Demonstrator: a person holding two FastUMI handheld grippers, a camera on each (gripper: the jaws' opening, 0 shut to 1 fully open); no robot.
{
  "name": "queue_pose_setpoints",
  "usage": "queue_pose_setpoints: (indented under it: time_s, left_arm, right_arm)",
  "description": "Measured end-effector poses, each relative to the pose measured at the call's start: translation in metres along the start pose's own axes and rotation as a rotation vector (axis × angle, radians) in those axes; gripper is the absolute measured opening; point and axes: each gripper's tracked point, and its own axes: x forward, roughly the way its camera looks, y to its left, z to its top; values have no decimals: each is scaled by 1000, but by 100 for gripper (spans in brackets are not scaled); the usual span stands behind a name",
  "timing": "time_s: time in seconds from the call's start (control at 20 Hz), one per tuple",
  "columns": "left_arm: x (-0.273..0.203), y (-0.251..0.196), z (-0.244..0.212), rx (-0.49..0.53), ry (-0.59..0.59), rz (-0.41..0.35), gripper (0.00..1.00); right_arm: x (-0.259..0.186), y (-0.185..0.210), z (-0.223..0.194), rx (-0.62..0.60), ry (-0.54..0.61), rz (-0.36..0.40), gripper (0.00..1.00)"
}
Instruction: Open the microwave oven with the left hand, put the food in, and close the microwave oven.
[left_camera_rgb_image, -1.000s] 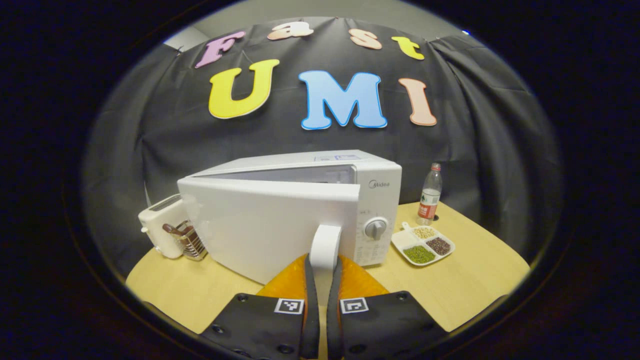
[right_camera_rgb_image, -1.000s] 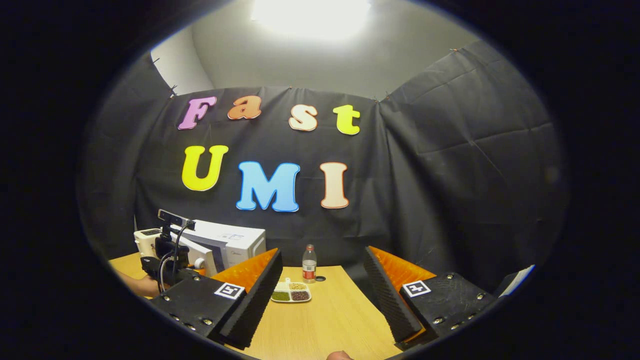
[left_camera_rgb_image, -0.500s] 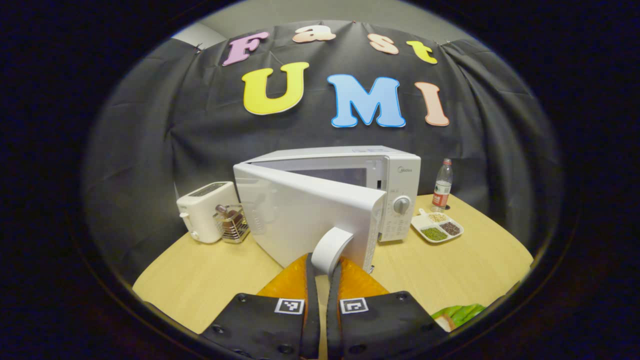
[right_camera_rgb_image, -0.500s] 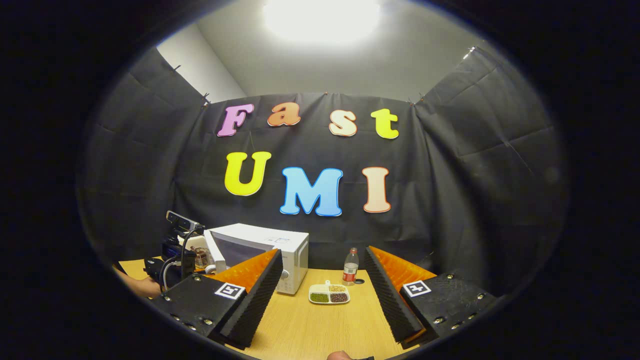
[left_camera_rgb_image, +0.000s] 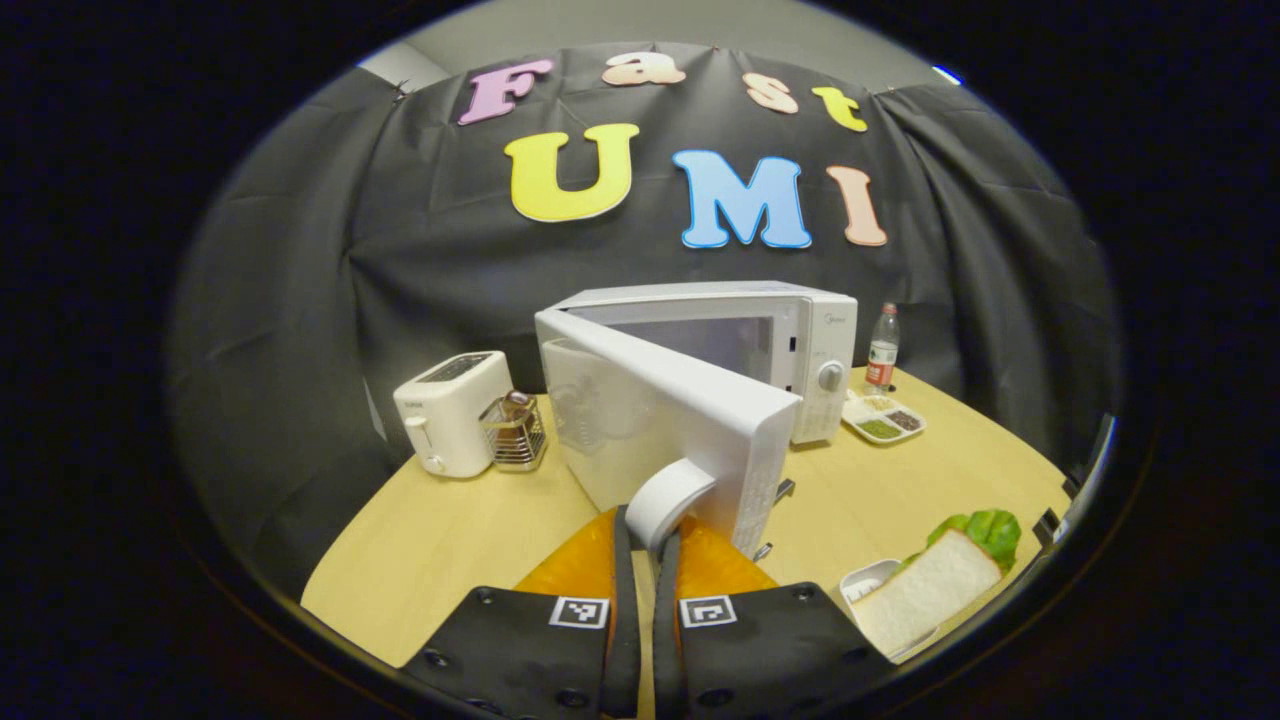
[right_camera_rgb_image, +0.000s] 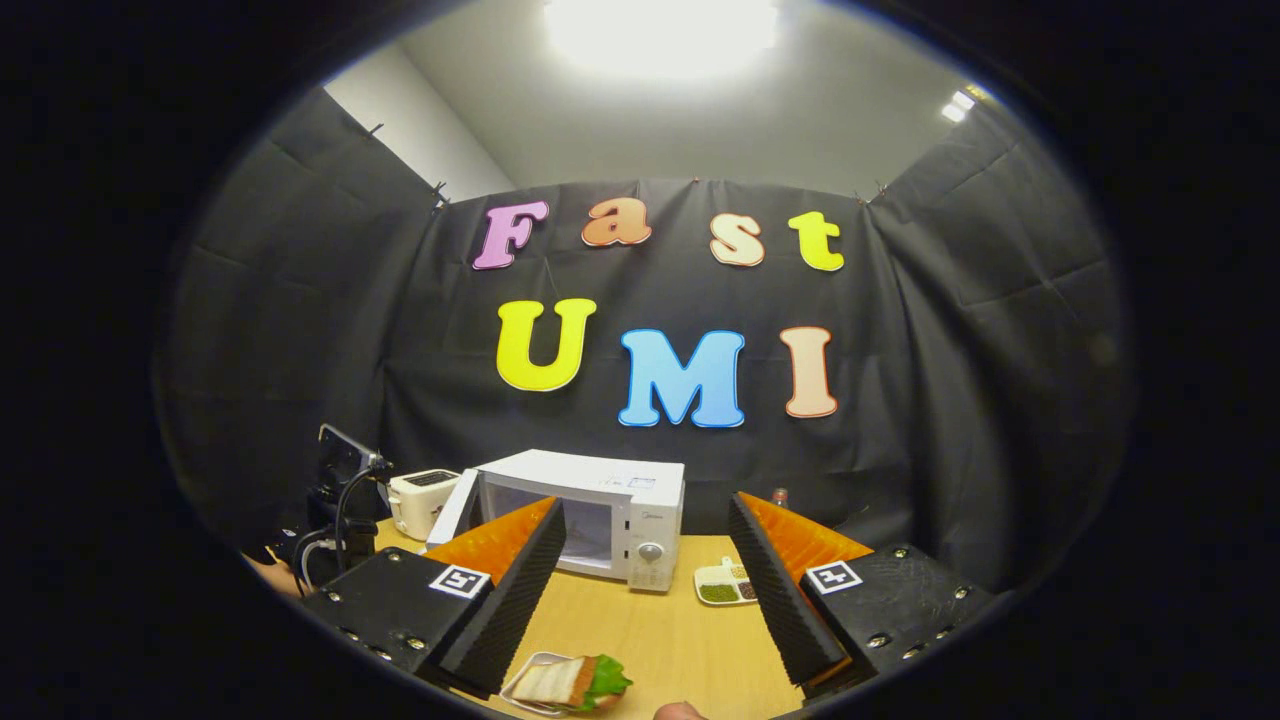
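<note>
Two tongs in my hands, one table (left_camera_rgb_image: 450, 540), and the goods on it, listed in turn.

Left gripper (left_camera_rgb_image: 640, 535) — closed narrow on the white loop handle (left_camera_rgb_image: 668, 497) of the microwave door (left_camera_rgb_image: 660, 425), both fingers pressing its sides. The door stands swung well out from the microwave oven (left_camera_rgb_image: 800, 330), hinged at its left side, and the cavity (right_camera_rgb_image: 590, 525) is bare to the front in the right gripper view.

Right gripper (right_camera_rgb_image: 645, 570) — spread wide and holding nothing, raised above the near part of the table. Past its left finger in the right gripper view I see my left gripper's body (right_camera_rgb_image: 335, 500) with its cables, beside the door.

Food: a sandwich (left_camera_rgb_image: 925, 590) of white bread with green lettuce, lying in a small shallow tray (left_camera_rgb_image: 862, 580) near the table's front edge, to the right of the open door and apart from it. In the right gripper view the same sandwich (right_camera_rgb_image: 565, 680) lies below and between my right fingers, untouched.

Other items:
- a white toaster (left_camera_rgb_image: 450, 412) left of the microwave oven;
- a small wire basket (left_camera_rgb_image: 514, 432) just beside the toaster, contents too small to tell;
- a divided dish (left_camera_rgb_image: 884, 420) of beans or grains right of the microwave oven;
- a plastic bottle (left_camera_rgb_image: 882, 348) standing upright behind that dish.
</note>
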Motion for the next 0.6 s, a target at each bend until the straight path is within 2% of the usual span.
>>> queue_pose_setpoints:
  time_s: [0.2, 0.25, 0.3, 0.4, 0.5, 0.6]
  left_arm:
    - [-10, 29, -7, 23, -9, -34, 12]
    - [-11, 36, -8, 25, -11, -43, 9]
    - [-14, 43, -9, 28, -13, -52, 12]
    - [-15, 56, -11, 35, -21, -67, 12]
    - [-18, 72, -14, 43, -26, -66, 12]
    - [-20, 94, -18, 37, -24, -32, 14]
  right_arm:
    - [8, 34, 3, -7, -10, -25, 99]
    - [10, 42, 1, -6, -7, -32, 99]
    - [11, 48, -1, -3, -1, -39, 99]
    - [14, 61, -1, 5, 1, -50, 99]
    - [15, 71, -1, -6, 1, -58, 99]
    - [18, 80, -1, -14, 5, -55, 99]
